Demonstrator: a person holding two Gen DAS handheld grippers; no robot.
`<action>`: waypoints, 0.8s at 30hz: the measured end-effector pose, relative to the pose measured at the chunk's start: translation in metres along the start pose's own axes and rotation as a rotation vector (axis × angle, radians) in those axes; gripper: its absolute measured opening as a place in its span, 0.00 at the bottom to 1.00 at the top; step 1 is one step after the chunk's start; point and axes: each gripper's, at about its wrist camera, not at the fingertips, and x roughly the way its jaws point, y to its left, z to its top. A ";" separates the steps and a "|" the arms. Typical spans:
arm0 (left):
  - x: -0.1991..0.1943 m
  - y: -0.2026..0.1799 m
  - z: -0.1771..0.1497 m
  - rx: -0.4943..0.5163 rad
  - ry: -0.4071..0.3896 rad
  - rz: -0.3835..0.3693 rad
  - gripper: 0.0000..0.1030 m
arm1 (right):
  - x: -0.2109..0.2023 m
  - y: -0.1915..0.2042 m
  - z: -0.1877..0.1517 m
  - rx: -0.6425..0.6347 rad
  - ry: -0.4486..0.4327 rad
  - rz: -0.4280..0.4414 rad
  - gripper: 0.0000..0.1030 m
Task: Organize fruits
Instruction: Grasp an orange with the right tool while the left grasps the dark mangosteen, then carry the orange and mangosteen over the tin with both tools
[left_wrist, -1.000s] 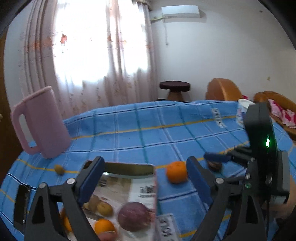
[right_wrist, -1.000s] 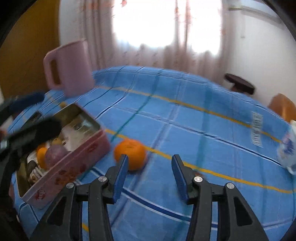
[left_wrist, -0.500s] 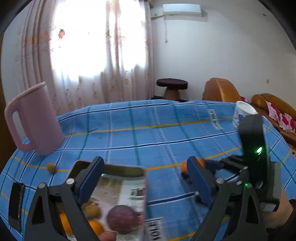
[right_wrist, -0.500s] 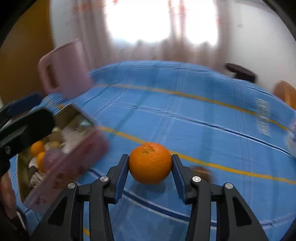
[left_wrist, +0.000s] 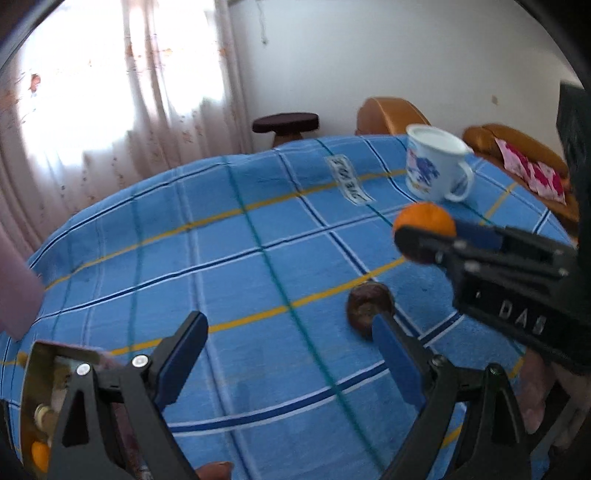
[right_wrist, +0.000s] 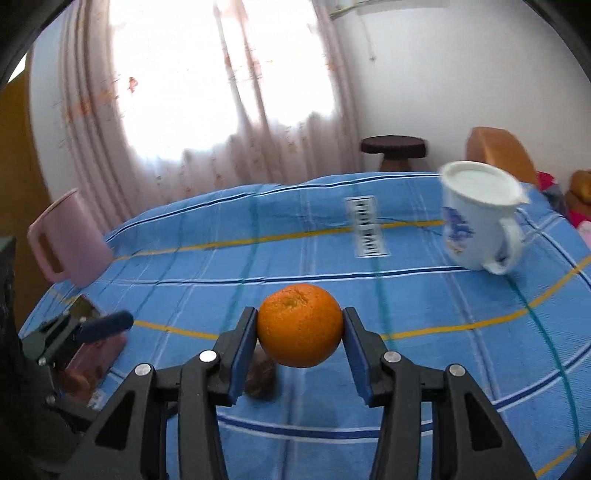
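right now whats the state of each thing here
orange: held off the cloth by the right gripper
left gripper: open, empty
brown fruit: lying on the tablecloth
tin box: open, fruit inside
white mug: upright
pink pitcher: upright

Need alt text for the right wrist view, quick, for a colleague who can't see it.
The right gripper clamps an orange above a blue checked tablecloth. A brown fruit lies beneath; white mug right, pink jug left.
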 end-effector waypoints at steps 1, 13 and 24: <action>0.005 -0.005 0.001 0.010 0.007 -0.004 0.90 | -0.001 -0.004 -0.001 0.004 -0.002 -0.008 0.46; 0.049 -0.045 0.010 0.040 0.092 -0.118 0.71 | -0.001 -0.021 -0.009 0.038 -0.003 -0.034 0.46; 0.044 -0.033 0.001 -0.013 0.126 -0.203 0.35 | -0.011 -0.022 -0.014 0.040 -0.046 -0.020 0.46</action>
